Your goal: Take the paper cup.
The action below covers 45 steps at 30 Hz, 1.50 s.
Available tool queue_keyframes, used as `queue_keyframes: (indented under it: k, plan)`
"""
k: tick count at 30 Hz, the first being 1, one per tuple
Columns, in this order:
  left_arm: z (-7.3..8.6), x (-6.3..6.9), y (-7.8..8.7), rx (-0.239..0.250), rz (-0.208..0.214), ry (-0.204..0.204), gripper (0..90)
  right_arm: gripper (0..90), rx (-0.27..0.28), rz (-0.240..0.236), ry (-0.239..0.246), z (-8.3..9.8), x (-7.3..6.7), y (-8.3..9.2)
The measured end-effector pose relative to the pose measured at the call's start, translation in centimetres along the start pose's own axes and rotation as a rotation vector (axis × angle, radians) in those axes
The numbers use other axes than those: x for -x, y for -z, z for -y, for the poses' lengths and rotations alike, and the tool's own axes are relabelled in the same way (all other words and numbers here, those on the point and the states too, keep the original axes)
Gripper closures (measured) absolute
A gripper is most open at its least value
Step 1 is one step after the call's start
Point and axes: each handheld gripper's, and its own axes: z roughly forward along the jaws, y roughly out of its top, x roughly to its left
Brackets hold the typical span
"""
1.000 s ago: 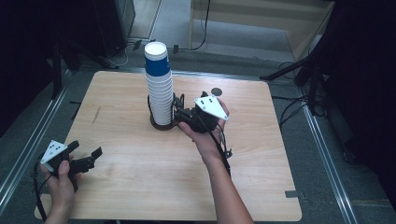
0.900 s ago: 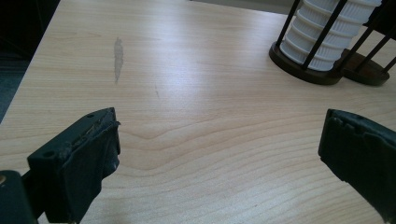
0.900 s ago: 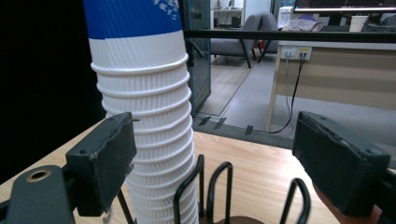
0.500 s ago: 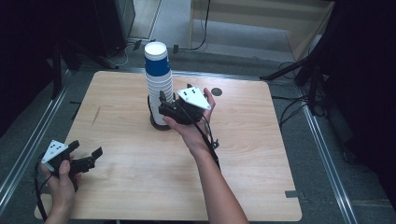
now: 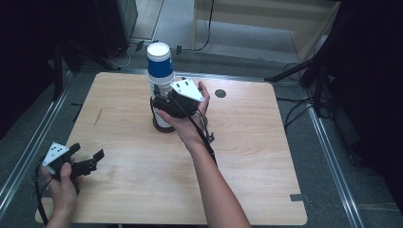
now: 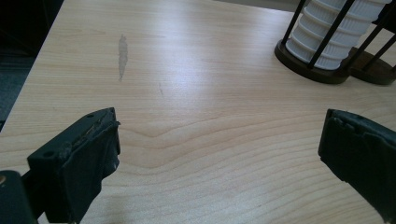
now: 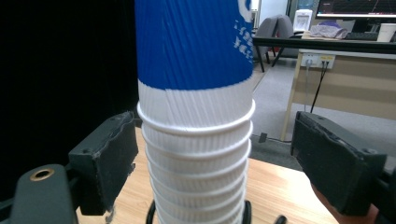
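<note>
A tall stack of ribbed white paper cups (image 5: 160, 71) with a blue-and-white cup on top stands in a dark wire holder (image 5: 164, 127) at the table's far middle. My right gripper (image 5: 159, 97) reaches in from the right at mid-height of the stack. In the right gripper view the cup stack (image 7: 196, 140) sits between the jaws of the right gripper (image 7: 210, 163). The jaws have just been closing, with gaps still on both sides of the cups. My left gripper (image 5: 90, 153) rests open near the front left edge, nothing between its jaws. The left gripper (image 6: 219, 154) looks across bare wood toward the stack (image 6: 336, 37).
The wooden table (image 5: 266, 156) has a round cable hole (image 5: 220, 93) behind the right hand. A dark smear (image 6: 123, 56) marks the wood at left. Metal floor rails run along both sides of the table, and cables lie on the floor behind it.
My right gripper has moved left and slightly up, from beside the holder's base to around the stack's middle. The left hand has stayed put.
</note>
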Motion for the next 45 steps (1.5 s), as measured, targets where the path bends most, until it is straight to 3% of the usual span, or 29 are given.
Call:
queue_keyframes:
  k: [16, 21, 23, 32, 41, 45]
  plan:
    - [0.0, 0.0, 0.0, -0.004, -0.01, -0.004, 0.0, 14.9, 0.005, 0.005, 0.011, -1.6, -1.5, -2.6]
    - [0.0, 0.0, 0.0, -0.004, -0.01, -0.002, 0.0, 14.9, 0.004, 0.009, -0.007, -1.9, -1.5, -3.1]
    - [0.0, 0.0, -0.1, -0.005, -0.01, -0.003, 0.0, 14.8, 0.008, 0.033, 0.005, -2.1, -1.4, -3.8]
    - [0.0, 0.1, -0.1, -0.005, -0.009, -0.002, 0.0, 14.1, -0.024, 0.044, 0.006, -2.9, -1.3, -5.1]
    - [-0.1, 0.0, -0.1, -0.003, -0.008, 0.004, 0.0, 18.8, -0.044, 0.035, -0.024, -3.2, -1.2, -5.2]
    - [-0.1, 0.0, -0.1, -0.005, -0.007, 0.005, 0.0, 19.0, -0.024, 0.035, -0.025, -3.5, -1.1, -5.0]
